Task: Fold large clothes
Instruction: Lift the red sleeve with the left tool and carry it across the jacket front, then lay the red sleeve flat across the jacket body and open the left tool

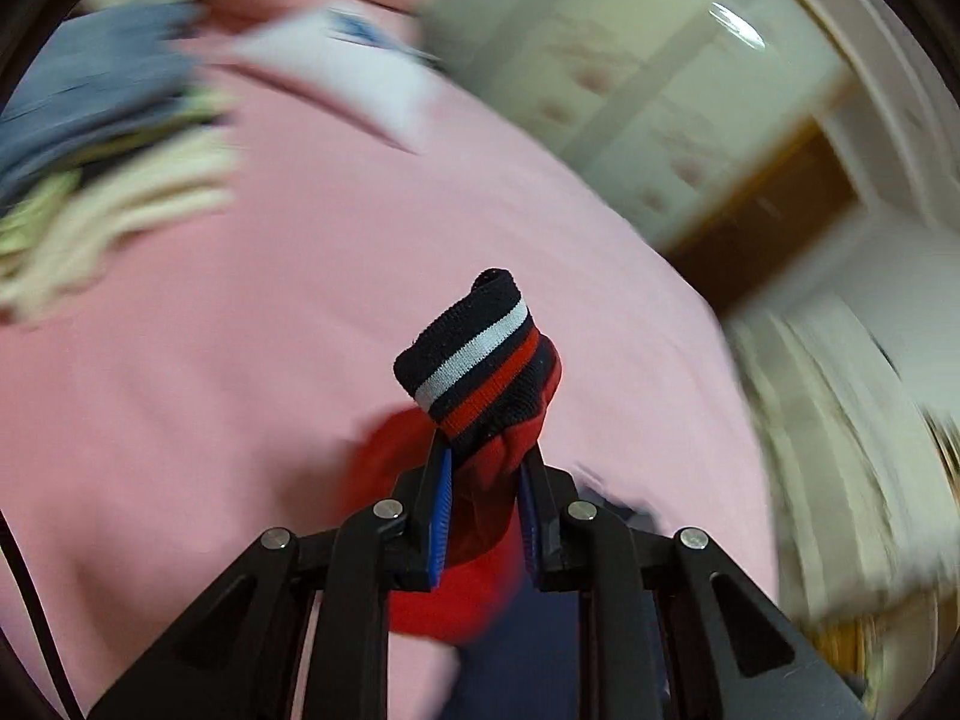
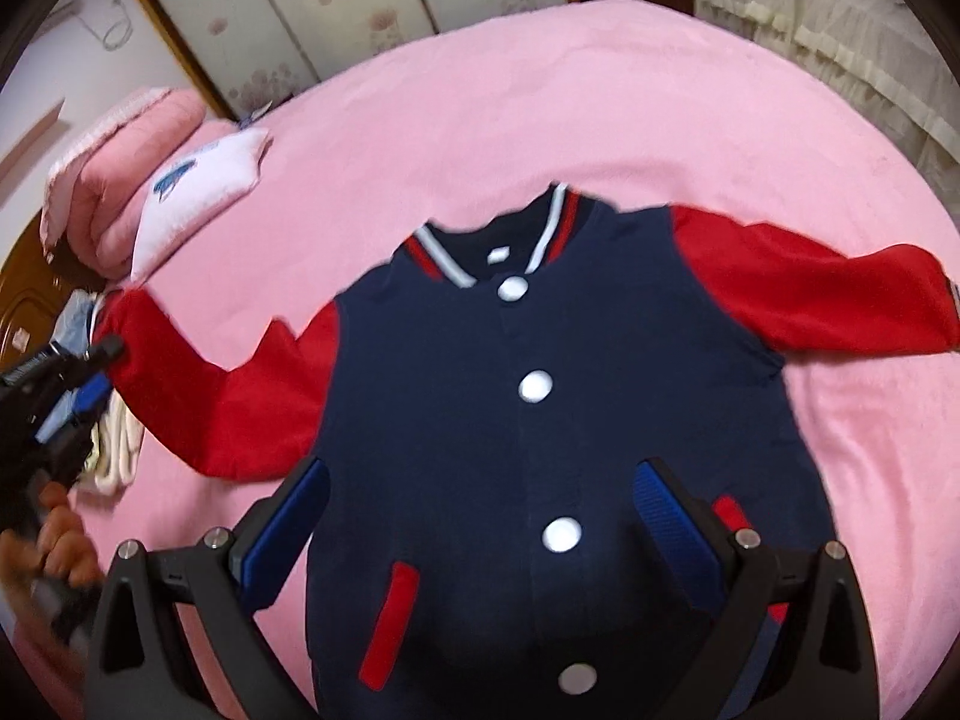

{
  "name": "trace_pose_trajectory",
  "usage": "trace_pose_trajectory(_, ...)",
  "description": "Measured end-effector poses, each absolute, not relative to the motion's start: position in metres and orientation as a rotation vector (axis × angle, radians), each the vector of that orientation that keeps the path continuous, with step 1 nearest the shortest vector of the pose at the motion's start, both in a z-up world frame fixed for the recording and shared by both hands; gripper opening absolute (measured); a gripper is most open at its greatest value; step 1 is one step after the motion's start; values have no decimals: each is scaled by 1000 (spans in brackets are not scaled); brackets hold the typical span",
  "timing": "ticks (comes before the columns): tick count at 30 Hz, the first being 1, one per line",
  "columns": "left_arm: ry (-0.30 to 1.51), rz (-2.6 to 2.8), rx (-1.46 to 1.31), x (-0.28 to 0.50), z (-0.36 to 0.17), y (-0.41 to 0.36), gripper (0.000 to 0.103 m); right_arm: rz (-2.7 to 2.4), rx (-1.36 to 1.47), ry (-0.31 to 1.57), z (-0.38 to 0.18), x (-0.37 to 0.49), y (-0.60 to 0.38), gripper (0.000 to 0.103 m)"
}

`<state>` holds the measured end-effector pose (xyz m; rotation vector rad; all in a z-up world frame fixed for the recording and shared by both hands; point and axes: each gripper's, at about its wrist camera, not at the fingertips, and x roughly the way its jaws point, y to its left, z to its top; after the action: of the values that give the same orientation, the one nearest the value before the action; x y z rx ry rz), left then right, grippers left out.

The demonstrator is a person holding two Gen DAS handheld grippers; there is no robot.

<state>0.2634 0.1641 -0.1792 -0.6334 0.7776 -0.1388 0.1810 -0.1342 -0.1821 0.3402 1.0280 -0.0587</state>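
Observation:
A navy varsity jacket with red sleeves, white snap buttons and a striped collar lies face up on a pink bed. My left gripper is shut on the striped cuff of its red left sleeve and holds it raised above the bed. It also shows in the right wrist view at the sleeve's end. My right gripper is open and empty, hovering over the jacket's lower front. The right sleeve lies stretched out flat.
A folded pink blanket and a white pillow lie at the bed's far left. A pile of folded clothes sits nearby. Wardrobe doors and a cream ruffled cover stand beyond the bed.

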Motion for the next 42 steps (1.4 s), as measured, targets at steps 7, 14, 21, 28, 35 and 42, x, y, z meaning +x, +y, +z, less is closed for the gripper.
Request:
trace_pose_trajectory(7, 1046, -350, -653, 276, -194, 59, 72, -182, 413, 998, -189, 176, -183, 101)
trace_pose_trajectory(14, 1165, -45, -428, 260, -220, 106, 84, 10, 663, 1074, -215, 188, -210, 101)
trace_pose_trajectory(21, 1248, 139, -343, 273, -243, 154, 84, 28, 714, 1146, -247, 225, -185, 80)
trace_pose_trajectory(28, 1253, 124, -331, 266, -241, 152, 84, 4, 717, 1085, -245, 244, -198, 15)
trace_pose_trajectory(35, 1254, 66, -256, 281, -249, 105, 84, -64, 651, 1071, -228, 228, -241, 19)
trace_pose_trajectory(42, 1264, -1, -164, 280, -238, 70, 84, -156, 578, 1070, -225, 213, -260, 30)
